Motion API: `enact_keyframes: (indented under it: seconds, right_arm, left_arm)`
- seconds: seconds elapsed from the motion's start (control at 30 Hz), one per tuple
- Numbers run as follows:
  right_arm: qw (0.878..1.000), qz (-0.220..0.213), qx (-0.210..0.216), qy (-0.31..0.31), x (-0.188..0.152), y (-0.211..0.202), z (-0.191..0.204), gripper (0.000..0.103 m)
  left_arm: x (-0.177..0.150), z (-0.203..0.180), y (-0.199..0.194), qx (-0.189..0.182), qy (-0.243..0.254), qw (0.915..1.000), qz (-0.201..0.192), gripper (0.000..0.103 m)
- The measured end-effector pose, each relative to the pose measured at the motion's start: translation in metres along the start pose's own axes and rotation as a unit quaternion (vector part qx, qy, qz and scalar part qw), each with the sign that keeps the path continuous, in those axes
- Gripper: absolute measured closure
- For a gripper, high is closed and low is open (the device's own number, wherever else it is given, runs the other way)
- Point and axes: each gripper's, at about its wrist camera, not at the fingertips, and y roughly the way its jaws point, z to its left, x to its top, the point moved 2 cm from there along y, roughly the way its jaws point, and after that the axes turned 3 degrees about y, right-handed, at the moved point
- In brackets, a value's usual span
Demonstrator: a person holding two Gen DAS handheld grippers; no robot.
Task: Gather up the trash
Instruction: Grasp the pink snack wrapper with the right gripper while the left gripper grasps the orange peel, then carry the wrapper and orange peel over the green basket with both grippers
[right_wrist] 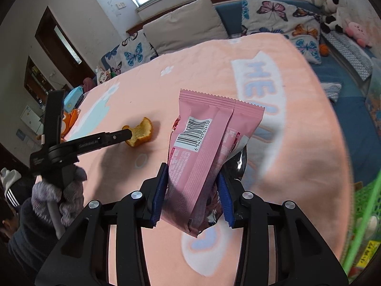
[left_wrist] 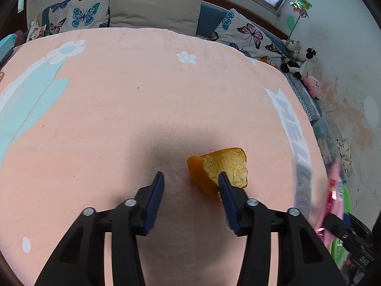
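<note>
On the pink blanket [left_wrist: 142, 109] that covers the bed, we count two pieces of trash, and one of them is already in our grasp. Our right gripper [right_wrist: 193, 190] is clenched on the pink snack wrapper [right_wrist: 204, 147]: both blue pads press its sides and the packet stands up between them, clear of the blanket. Just past the bed's edge on that side a green basket [right_wrist: 364, 205] shows, which we judge to be where the trash goes, though we cannot see inside it well. The wrapper is not there yet.

The orange peel [left_wrist: 219, 169] lies on the blanket, not yet picked up. Our left gripper [left_wrist: 191, 186] hangs low over it with the jaws apart and nothing between them; one finger's tip overlaps the peel's near edge in the left wrist view, and the peel sits off to that side, not centred in the gap. From the right wrist view the fingertip looks to reach the peel, though we cannot tell whether it touches.

So we judge the task about half done: one item lifted, none delivered, one to grasp.
</note>
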Motion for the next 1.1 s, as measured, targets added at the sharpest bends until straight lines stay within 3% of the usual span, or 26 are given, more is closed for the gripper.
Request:
enact_keyframes:
  seconds: [0.1,0.17,0.3,0.67,1.1]
  right_arm:
    - [1.000,-0.007,-0.010,-0.003,-0.005,-0.015,-0.008,0.062]
    - [1.000,-0.012,-0.017,-0.003,-0.008,-0.023,-0.013,0.062]
    - [0.999,-0.024,-0.030,0.000,-0.017,-0.042,-0.026,0.062]
    - [0.995,-0.058,-0.078,0.031,-0.045,-0.107,-0.084,0.062]
    - [0.982,-0.074,-0.154,0.086,-0.077,-0.164,-0.168,0.062]
  left_arm:
    - [0.000,-0.003,0.002,0.006,0.002,1.0000,-0.002,0.070]
    - [-0.001,-0.005,0.004,0.002,0.004,1.0000,-0.003,0.085]
    - [-0.002,-0.009,-0.001,0.006,0.006,0.9999,-0.011,0.092]
    - [-0.015,-0.041,-0.038,-0.031,0.030,0.9987,-0.026,0.094]
    - [-0.033,-0.136,-0.072,-0.103,0.091,0.9901,-0.030,0.095]
